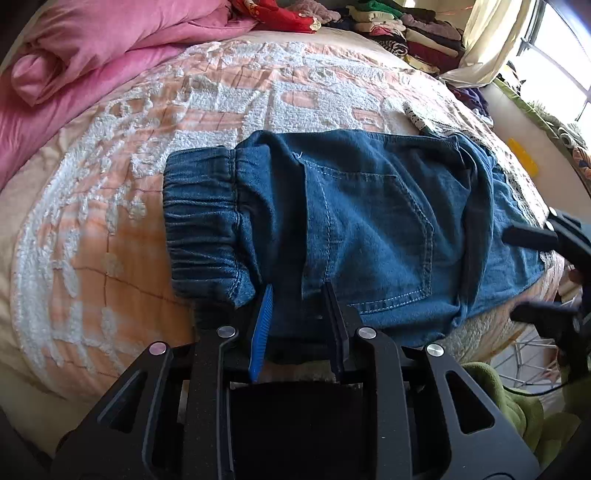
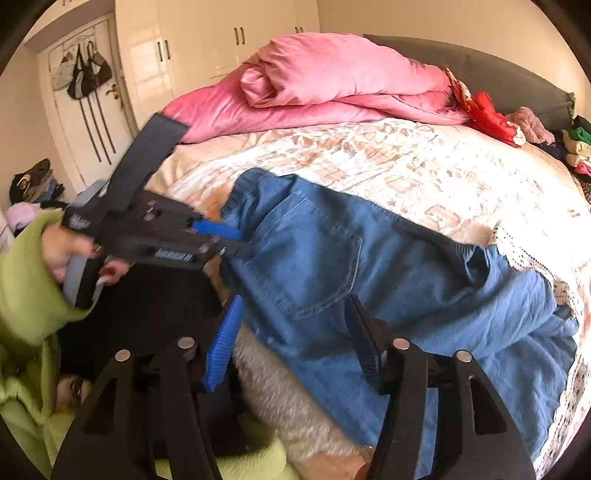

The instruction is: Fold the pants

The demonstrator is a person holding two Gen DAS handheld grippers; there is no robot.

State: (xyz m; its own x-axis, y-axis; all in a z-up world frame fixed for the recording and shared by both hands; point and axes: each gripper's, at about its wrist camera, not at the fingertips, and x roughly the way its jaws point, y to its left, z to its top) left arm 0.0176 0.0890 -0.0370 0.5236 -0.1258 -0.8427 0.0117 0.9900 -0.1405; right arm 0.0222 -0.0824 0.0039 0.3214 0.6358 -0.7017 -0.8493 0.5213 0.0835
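Note:
Blue denim pants (image 1: 369, 206) lie folded across the bedspread (image 1: 221, 103), elastic waistband to the left and back pocket facing up. My left gripper (image 1: 298, 314) is shut on the near edge of the pants beside the waistband, with denim pinched between its blue and black pads. In the right wrist view it (image 2: 232, 240) grips that same edge from the left. My right gripper (image 2: 295, 332) stands open over the near side of the pants (image 2: 388, 266), below the pocket, its pads wide apart and not pressing. From the left wrist camera it (image 1: 532, 275) shows at the right edge.
A pink duvet (image 2: 332, 81) is heaped at the head of the bed. Stacks of folded clothes (image 1: 406, 29) fill the far corner by the window. A hand in a green sleeve (image 2: 26, 280) holds the left gripper. A wardrobe and a door (image 2: 85, 92) stand behind.

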